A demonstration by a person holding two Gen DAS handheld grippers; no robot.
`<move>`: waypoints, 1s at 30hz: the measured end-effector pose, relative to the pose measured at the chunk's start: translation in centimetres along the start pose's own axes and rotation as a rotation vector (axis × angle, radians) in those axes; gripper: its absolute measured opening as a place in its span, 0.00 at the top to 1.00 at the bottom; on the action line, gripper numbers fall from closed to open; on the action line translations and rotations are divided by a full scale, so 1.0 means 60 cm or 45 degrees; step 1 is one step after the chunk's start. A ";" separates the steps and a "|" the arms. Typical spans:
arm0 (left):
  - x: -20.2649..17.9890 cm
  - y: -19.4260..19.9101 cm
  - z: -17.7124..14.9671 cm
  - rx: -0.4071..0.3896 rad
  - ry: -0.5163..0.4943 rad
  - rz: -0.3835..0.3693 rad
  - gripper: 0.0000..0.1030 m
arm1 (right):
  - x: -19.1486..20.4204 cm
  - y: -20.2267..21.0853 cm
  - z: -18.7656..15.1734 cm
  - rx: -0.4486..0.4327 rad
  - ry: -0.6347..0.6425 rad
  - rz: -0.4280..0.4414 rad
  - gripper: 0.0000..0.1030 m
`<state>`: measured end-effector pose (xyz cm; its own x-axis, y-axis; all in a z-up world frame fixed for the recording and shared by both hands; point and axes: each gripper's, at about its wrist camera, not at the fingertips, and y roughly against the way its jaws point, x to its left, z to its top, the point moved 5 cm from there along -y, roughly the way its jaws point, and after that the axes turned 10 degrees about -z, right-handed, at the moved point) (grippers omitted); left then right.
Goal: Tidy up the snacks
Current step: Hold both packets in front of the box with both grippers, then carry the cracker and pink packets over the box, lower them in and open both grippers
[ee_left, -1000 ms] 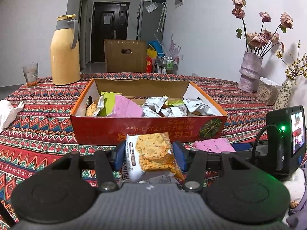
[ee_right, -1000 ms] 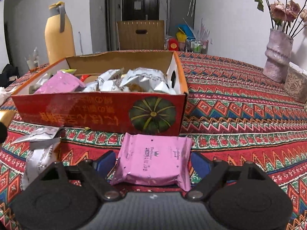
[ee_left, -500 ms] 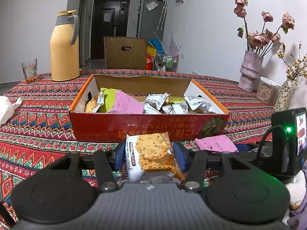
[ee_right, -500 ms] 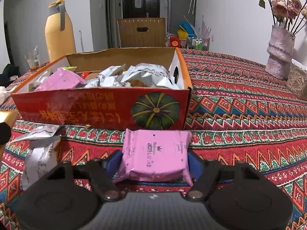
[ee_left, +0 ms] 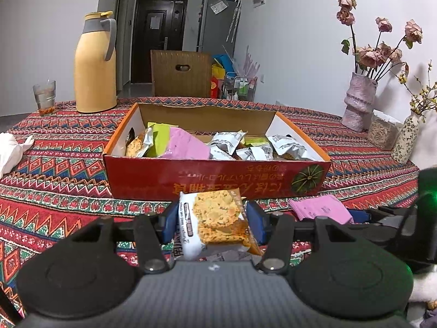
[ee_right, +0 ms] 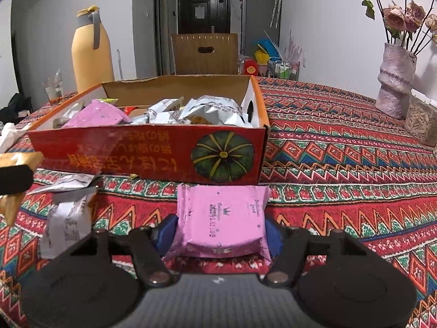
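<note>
Pink packet (ee_right: 222, 220) pinched in right claw (ee_right: 220, 231), white-and-orange biscuit packet (ee_left: 214, 220) in left claw (ee_left: 213, 222).

Left gripper (ee_left: 213, 220) fingers (ee_left: 169, 218) clamp cracker packet (ee_left: 215, 218) before box (ee_left: 215, 175).

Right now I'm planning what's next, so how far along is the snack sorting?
Mostly done: the box already holds many packets. In hand: the left gripper grips a cracker packet and the right gripper a pink packet, both in front of the box. Left: a silver packet on the tablecloth.
</note>
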<state>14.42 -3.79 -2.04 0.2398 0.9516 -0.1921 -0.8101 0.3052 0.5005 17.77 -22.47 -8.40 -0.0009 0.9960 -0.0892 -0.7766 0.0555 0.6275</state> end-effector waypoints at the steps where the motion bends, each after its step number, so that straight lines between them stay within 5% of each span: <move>1: 0.001 0.000 0.000 0.000 0.001 0.001 0.48 | -0.001 0.004 -0.001 -0.004 -0.005 0.003 0.37; 30: 0.017 0.012 0.075 -0.134 -0.040 0.053 0.48 | 0.034 0.112 0.081 -0.301 -0.014 0.086 0.36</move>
<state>16.50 -2.43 1.90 0.2202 0.9645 -0.1457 -0.8709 0.2616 0.4159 15.63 -19.73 -0.61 -0.0518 0.9977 -0.0439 -0.9009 -0.0277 0.4331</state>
